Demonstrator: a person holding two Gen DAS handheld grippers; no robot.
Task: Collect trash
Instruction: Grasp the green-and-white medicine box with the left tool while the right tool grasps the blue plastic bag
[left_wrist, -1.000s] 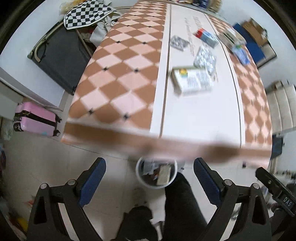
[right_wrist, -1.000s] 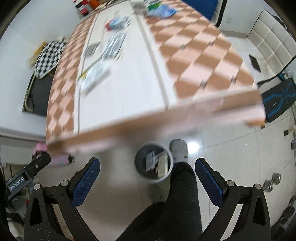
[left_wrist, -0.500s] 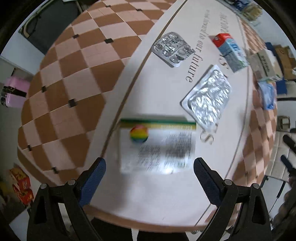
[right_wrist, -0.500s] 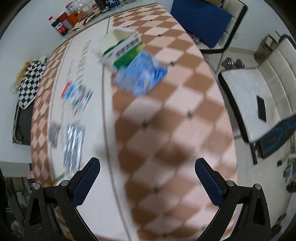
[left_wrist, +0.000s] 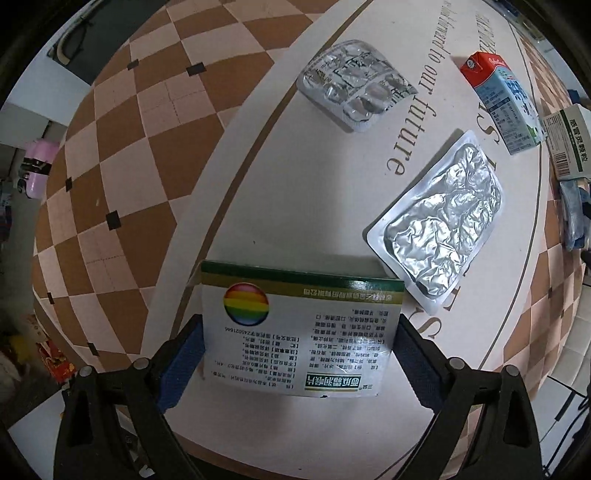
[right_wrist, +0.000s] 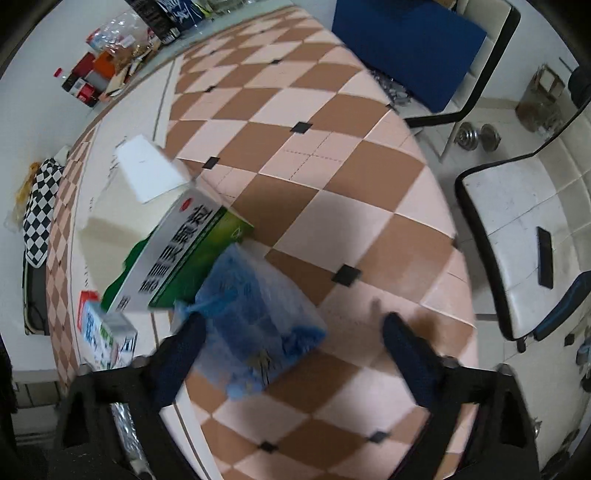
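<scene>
Med box (left_wrist: 301, 332) on table (left_wrist: 122, 206); foil tray (left_wrist: 439, 225) touching its far-right corner, blister pack (left_wrist: 351, 85) behind.

left gripper (left_wrist: 300, 350): jaws spread wide, low over table | right gripper (right_wrist: 291, 347): jaws spread wide

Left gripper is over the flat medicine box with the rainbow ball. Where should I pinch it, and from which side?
Grip the medicine box across its two short side edges, coming straight down from above. It lies flat, and the open left gripper already straddles it, a finger beside each edge. Stay at the near half: the far right corner touches the foil blister pack.
</scene>
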